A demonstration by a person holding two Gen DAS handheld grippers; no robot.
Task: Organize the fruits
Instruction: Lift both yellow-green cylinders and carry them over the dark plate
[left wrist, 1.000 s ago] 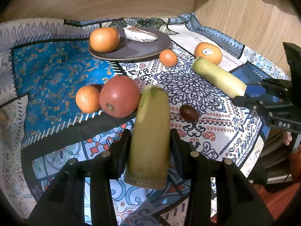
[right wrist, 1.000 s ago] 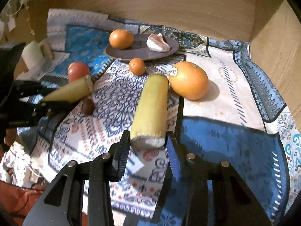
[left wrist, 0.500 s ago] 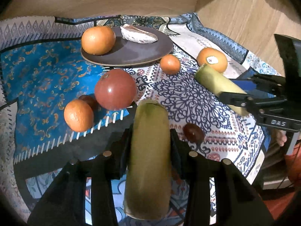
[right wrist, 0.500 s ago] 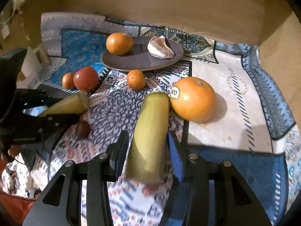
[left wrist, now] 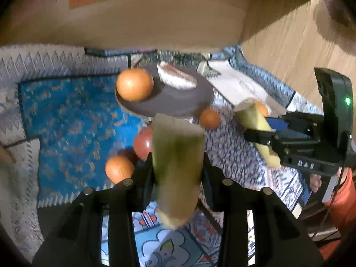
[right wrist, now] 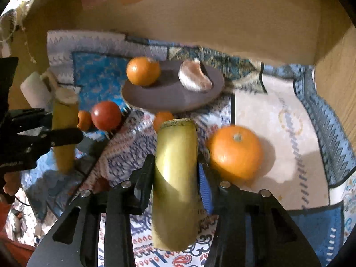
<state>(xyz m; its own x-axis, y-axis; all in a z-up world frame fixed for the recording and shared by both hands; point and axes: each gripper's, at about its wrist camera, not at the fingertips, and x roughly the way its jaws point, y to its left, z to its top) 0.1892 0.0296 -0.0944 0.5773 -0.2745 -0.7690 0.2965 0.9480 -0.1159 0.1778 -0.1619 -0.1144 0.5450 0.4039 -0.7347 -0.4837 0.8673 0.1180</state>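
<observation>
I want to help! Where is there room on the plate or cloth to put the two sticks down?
The plate has a bare front, below the orange and peeled piece. The pale cloth right of the big orange is bare too. Around the tomato it is crowded.

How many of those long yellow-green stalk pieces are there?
2. One yellow-green stalk piece is clamped in the left gripper; the other stalk piece is clamped in the right gripper. More could lie hidden behind the grippers.

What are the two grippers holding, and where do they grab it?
Each holds a yellow-green stalk piece. The left gripper clamps its piece mid-length; the right gripper clamps its piece mid-length.
</observation>
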